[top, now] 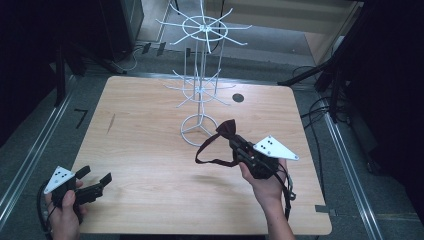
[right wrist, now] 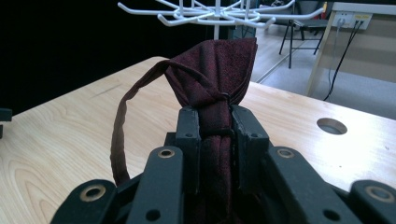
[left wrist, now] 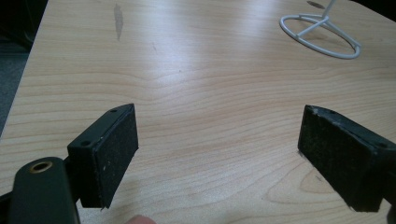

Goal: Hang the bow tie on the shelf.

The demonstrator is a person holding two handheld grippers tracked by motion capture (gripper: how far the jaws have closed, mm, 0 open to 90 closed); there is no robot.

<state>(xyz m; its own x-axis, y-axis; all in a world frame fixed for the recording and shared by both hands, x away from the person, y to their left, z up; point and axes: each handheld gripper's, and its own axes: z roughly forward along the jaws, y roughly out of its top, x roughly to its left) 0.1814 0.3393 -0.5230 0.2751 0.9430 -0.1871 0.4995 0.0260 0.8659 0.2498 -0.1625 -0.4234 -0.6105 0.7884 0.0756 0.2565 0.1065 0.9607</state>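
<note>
High view – right gripper [top: 234,141]: clamped on a dark red bow tie [top: 227,129], held up just in front of the white wire rack [top: 200,95], its strap looping down toward the table [top: 150,150], probably for hanging on a hook.
High view – left gripper [top: 95,177]: well left of the rack, idle.
Left gripper view – jaws: wide apart, nothing between them (bare wood); rack base [left wrist: 322,35] ahead.
Right gripper view – jaws: pinching the tie's [right wrist: 217,79] middle, so the loop [right wrist: 123,121] hangs free below the rack's hooks [right wrist: 210,11].
</note>
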